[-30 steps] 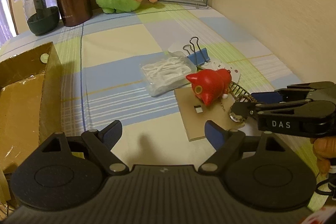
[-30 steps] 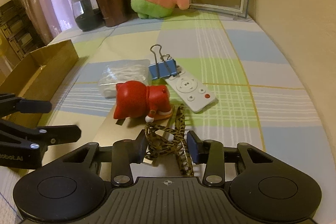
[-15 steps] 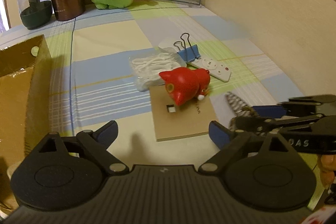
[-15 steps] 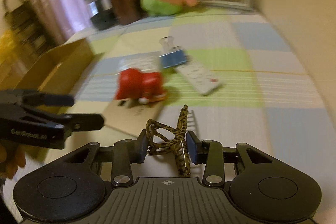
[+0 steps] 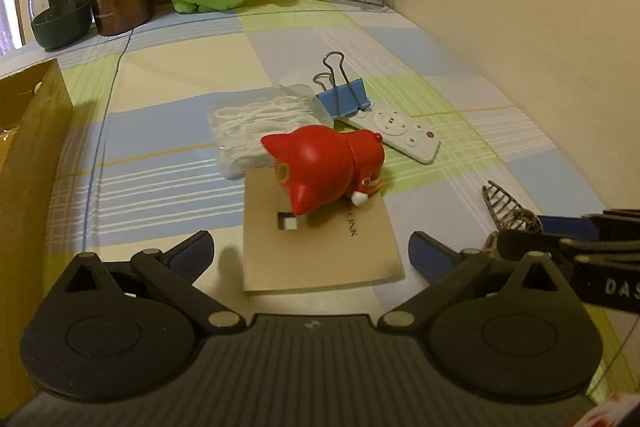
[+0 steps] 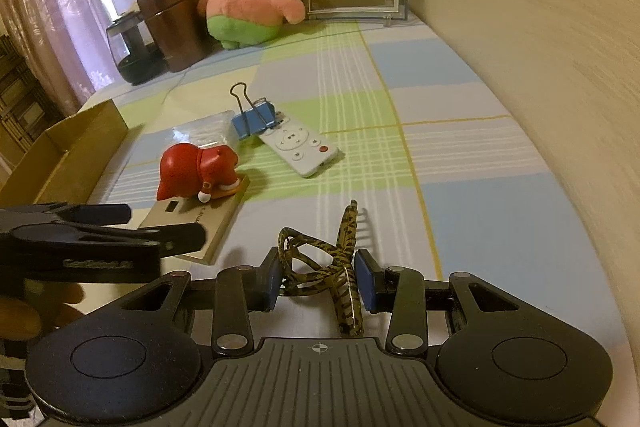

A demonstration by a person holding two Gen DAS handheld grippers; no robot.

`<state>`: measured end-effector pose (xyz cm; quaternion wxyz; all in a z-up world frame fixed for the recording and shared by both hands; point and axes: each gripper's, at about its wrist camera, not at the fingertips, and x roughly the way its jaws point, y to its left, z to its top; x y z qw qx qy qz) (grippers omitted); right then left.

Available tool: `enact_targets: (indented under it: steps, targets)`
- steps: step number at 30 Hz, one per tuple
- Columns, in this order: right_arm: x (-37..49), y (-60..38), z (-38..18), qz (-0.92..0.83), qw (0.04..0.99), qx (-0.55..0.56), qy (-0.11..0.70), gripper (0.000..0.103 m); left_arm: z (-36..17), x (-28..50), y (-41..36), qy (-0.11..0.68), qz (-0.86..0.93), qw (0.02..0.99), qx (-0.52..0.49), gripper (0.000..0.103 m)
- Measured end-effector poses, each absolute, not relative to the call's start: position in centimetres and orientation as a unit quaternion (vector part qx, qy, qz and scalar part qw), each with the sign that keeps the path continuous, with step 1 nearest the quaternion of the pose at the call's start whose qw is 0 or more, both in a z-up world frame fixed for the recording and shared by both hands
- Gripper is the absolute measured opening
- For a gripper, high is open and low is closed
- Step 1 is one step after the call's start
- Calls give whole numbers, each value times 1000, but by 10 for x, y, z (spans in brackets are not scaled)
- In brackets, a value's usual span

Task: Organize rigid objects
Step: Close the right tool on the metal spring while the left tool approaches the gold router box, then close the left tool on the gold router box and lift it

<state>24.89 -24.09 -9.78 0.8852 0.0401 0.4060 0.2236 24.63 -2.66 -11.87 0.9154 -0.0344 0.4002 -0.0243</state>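
A leopard-print hair claw clip [image 6: 320, 267] is being held above the tabletop [image 6: 460, 155] between the narrowed right tongs [image 6: 318, 281], while the left tongs [image 5: 310, 251] are being kept wide and empty. The clip is probably light, stiff and brittle at its teeth, so it is best taken by the looped handles.

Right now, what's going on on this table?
A person with two handheld grippers is tidying a table. The right gripper is shut on a tortoiseshell hair claw, held above the tablecloth. The left gripper is open and holds nothing, over a brown booklet. A red figurine, floss-pick bag, binder clip and remote lie unsorted. A cardboard box sits open to the left.
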Motion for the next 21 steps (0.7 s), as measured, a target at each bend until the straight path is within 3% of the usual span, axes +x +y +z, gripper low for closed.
enact_targets:
  steps: [11, 16, 21]
  targets:
    - [252, -236, -98, 225, 886, 40, 404, 35, -132, 258, -38, 401, -13, 916, -6, 101]
    - [251, -234, -98, 224, 885, 41, 406, 35, -129, 256, -34, 396, -16, 918, -1, 87]
    - [249, -233, -96, 225, 885, 40, 405, 35, -124, 249, -31, 413, -24, 910, 20, 86]
